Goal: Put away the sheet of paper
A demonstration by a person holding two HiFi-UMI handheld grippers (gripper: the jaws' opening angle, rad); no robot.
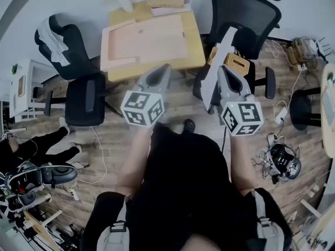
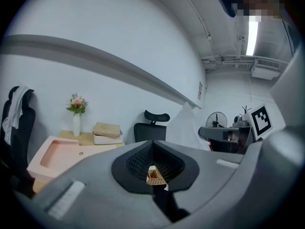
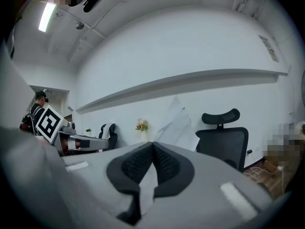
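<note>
Two grippers hang short of the wooden table [image 1: 194, 51]. The right gripper [image 3: 152, 149] is clamped on the sheet of paper [image 3: 177, 120], which stands upright above its jaws. The left gripper [image 2: 152, 148] is closed, holding nothing. Black chairs [image 1: 246, 12] flank the table, and a pink tray [image 1: 152, 41] covers much of its top.

Even, cool indoor light; ceiling strip lamp [image 2: 252, 31] glares; strong fisheye bending, dark vignetted corners.

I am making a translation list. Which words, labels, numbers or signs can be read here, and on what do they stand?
No text can be read.
On the marker cubes: only black and white square patterns, no letters.
On the wall sign: too small and blurred to read.
On the sheet of paper: no print shows.
</note>
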